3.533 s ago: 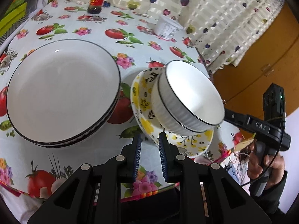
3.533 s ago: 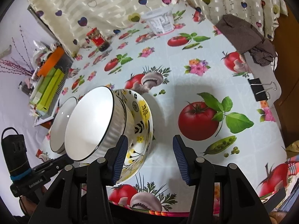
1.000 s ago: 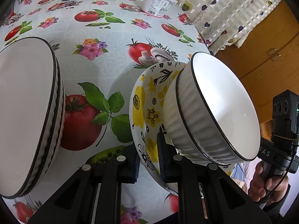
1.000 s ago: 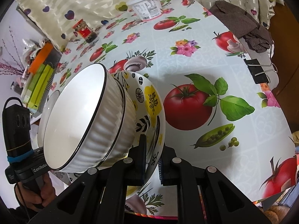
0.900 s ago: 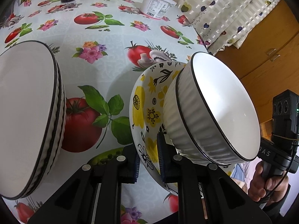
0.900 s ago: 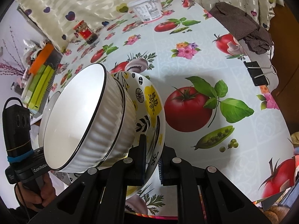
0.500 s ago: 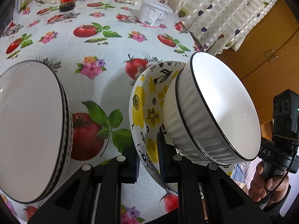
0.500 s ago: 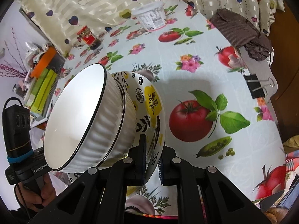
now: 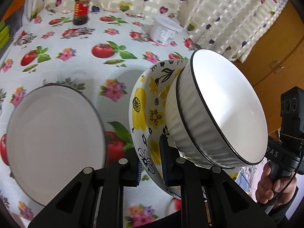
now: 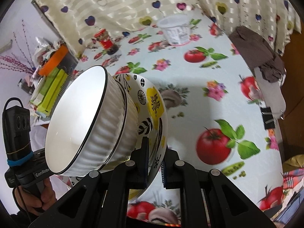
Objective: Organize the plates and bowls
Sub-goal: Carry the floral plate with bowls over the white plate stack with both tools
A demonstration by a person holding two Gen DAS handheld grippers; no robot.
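Note:
A yellow-flowered bowl (image 9: pixel 146 112) (image 10: pixel 154 106) holds a white ribbed bowl (image 9: pixel 224 106) (image 10: pixel 81 117) with a black rim. Both are lifted off the table and tilted. My left gripper (image 9: pixel 151 161) is shut on the flowered bowl's rim from one side. My right gripper (image 10: pixel 153 163) is shut on its rim from the opposite side. A stack of large white black-rimmed plates (image 9: pixel 53 138) sits on the table at the left in the left wrist view, beside the left gripper.
The table has a tomato-print cloth (image 9: pixel 106 51) (image 10: pixel 214 98). At the back stand a red-lidded jar (image 9: pixel 81 9) (image 10: pixel 106 41) and a white tub (image 9: pixel 163 30) (image 10: pixel 175 30). A brown cloth (image 10: pixel 254 51) and a binder clip (image 10: pixel 268 115) lie at the right edge. Curtains hang behind.
Both grippers closed on the flowered bowl's rim and have raised it with the white bowl inside. The table and the plate stack now lie farther below.

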